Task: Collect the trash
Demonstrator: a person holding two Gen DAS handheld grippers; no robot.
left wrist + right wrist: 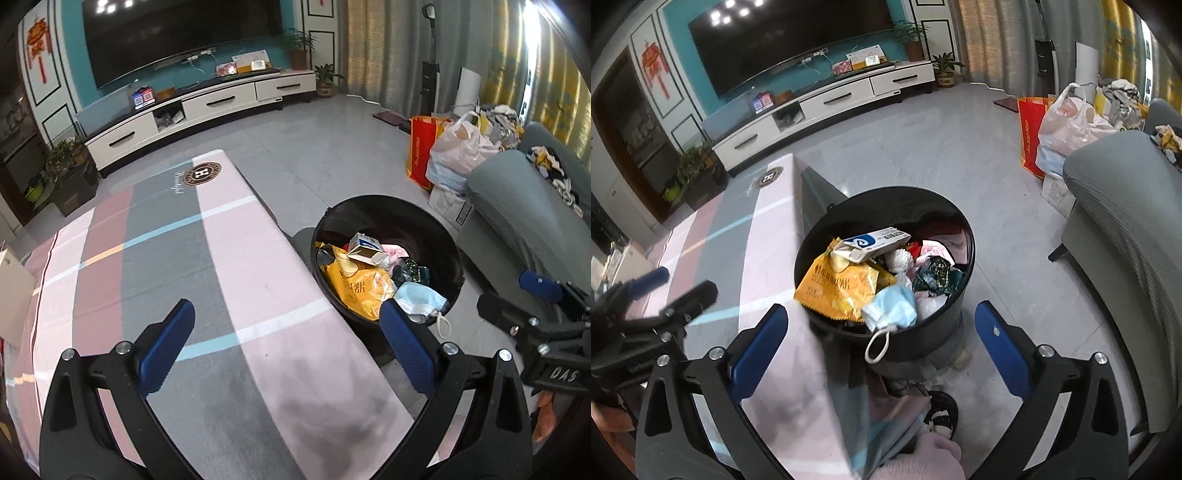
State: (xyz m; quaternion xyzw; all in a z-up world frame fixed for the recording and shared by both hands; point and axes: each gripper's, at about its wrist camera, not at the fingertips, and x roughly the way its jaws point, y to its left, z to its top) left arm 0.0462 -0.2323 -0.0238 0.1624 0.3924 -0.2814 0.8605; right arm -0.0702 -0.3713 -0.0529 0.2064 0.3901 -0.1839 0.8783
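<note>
A long table (207, 258) under a pink, grey and blue striped cloth fills the left wrist view from seven o'clock up toward eleven. Just beside its right edge, at about three o'clock, a round black trash bin (923, 206) stands on the grey tile floor. In it lie a yellow snack bag (842, 288), a white and blue carton (875, 242) toward twelve o'clock, and a pale blue face mask (892, 308) at the six o'clock rim, its ear loop hanging over the outside. The left gripper (286, 345) hangs over the tablecloth with its blue fingers wide apart and nothing between them. The right gripper (882, 350) hangs over the bin's near rim, its fingers likewise spread and holding nothing.
</note>
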